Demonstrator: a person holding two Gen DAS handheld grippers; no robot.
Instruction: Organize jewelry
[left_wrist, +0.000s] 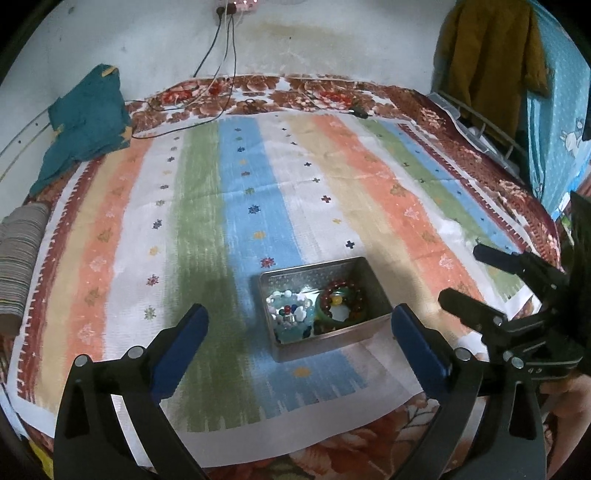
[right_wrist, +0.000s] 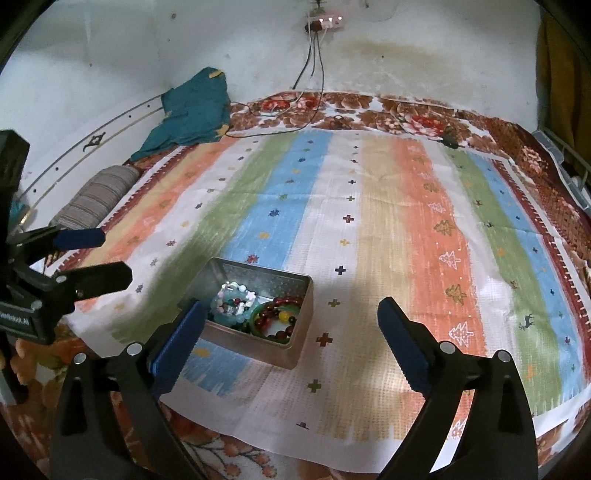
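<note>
A silver metal tin (left_wrist: 365, 280) (right_wrist: 295, 343) sits open on the striped cloth. Inside lie a dark red bead bracelet (left_wrist: 341, 297) (right_wrist: 279, 314), a green bangle (left_wrist: 325, 317) (right_wrist: 258, 325) and a pale blue-and-white bead bracelet (left_wrist: 291, 314) (right_wrist: 232, 301). My left gripper (left_wrist: 299, 332) is open and empty, its fingers either side of the tin and nearer me. My right gripper (right_wrist: 291, 325) is open and empty, its left finger (right_wrist: 181, 332) in front of the tin's left end. It shows in the left wrist view (left_wrist: 465, 273); the left gripper shows in the right wrist view (right_wrist: 110, 254).
The striped cloth (left_wrist: 332, 192) (right_wrist: 388, 221) covers a floral blanket (left_wrist: 303, 92). A teal garment (left_wrist: 86, 118) (right_wrist: 192, 110) and a striped roll (left_wrist: 20, 254) (right_wrist: 96, 199) lie at the left. Cables (left_wrist: 221, 55) hang from a wall socket. A yellow garment (left_wrist: 491, 55) hangs at the right.
</note>
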